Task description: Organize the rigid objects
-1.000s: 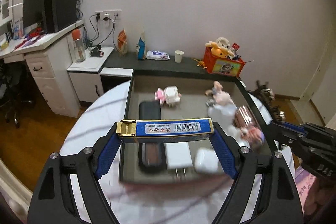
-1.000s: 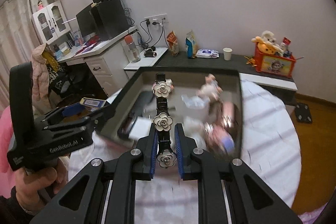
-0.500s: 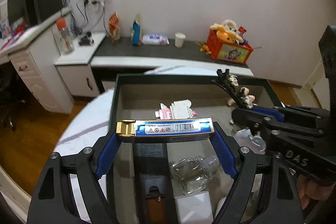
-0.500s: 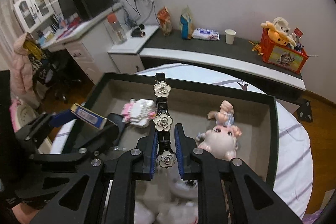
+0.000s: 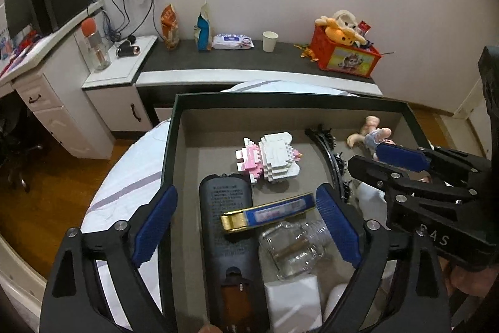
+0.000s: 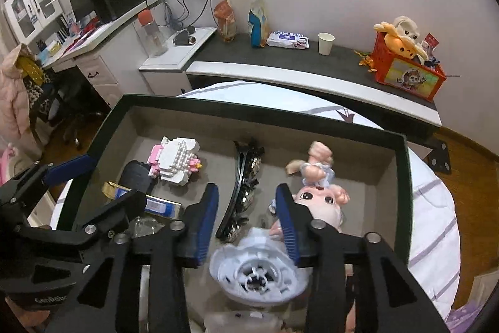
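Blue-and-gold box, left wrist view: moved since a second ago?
Yes. The blue-and-gold box has left the opening left jaws and dropped into the tray, tilted across the black remote.

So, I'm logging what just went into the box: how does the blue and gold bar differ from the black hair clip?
The blue and gold bar is straight and boxy with a printed label; the black hair clip is curved with toothed edges. The bar lies tilted, propped across the glass bottle and the dark remote; the clip rests on the box floor. Both lie inside the box, free of the opening jaws.
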